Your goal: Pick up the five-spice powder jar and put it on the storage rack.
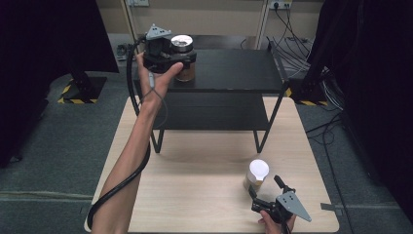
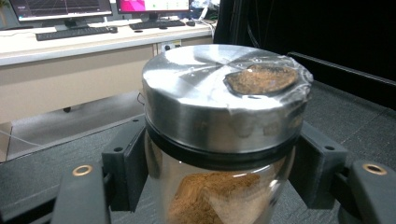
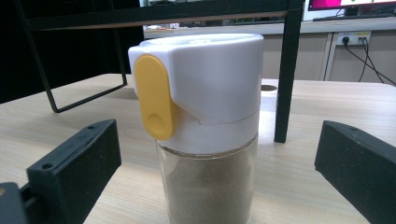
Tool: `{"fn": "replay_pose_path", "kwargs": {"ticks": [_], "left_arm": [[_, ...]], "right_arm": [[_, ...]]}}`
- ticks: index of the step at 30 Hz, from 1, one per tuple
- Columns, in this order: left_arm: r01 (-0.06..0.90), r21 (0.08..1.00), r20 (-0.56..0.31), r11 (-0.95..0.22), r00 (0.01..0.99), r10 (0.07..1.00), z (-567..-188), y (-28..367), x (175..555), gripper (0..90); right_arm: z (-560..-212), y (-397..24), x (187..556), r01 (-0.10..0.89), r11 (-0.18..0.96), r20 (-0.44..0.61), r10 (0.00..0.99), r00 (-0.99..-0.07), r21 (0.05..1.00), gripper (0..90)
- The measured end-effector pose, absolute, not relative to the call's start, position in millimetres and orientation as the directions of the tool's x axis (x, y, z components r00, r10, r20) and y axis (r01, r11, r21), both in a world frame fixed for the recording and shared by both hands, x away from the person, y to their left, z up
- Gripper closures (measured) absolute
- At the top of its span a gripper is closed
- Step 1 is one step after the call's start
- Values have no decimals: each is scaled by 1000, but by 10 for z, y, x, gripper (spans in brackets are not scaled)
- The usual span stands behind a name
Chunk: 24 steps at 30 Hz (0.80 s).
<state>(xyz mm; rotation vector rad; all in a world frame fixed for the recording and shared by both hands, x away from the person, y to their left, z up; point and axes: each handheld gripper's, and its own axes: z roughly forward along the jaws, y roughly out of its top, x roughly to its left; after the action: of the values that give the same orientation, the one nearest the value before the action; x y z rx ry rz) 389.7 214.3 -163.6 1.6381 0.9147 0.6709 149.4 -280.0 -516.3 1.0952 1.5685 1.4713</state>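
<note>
Clamping steel-lidded jar (image 1: 184, 57) near shelf (image 1: 234, 68) edge, left gripper (image 1: 170, 57), right gripper (image 1: 265, 192) agape beside white-capped shaker (image 1: 257, 174)

Left forearm (image 1: 127, 161) extended from the near edge of the tabletop (image 1: 204, 204), bare, running up and away from it with the wrist straight. The left hand (image 1: 157, 77) wraps the body of the left gripper (image 1: 181, 59) well beyond the tabletop's far edge, thumb across its underside; its cable loops back along the arm. Jaws closed on a jar (image 2: 219, 135) (pads pressing both sides below the lid). The right hand (image 1: 275, 222) sits at the tabletop's near right corner, right gripper (image 1: 265, 187) pointing away, jaws spread apart, touching nothing.
</note>
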Motion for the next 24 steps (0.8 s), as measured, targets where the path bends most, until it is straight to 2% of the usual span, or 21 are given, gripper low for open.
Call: {"fn": "replay_pose_path", "kwargs": {"ticks": [6,9,13,24], "left_arm": [[203,974,-22,-104,536,844,-1691,2139,3872,290],[189,979,-40,-75,541,840,-1727,2158,3859,136],[175,984,-64,-35,530,845,-1768,2169,3805,0],[130,991,-54,-25,570,820,-1839,2252,3686,0]], "right_arm": [[-5162,-2797,1493,109,-6,48,921,-387,994,5],[-5163,-2798,1493,109,-7,49,921,-386,994,5],[-5162,-2798,1493,109,-7,49,921,-386,994,5],[-5163,-2797,1492,109,-8,50,921,-385,994,5]]}}
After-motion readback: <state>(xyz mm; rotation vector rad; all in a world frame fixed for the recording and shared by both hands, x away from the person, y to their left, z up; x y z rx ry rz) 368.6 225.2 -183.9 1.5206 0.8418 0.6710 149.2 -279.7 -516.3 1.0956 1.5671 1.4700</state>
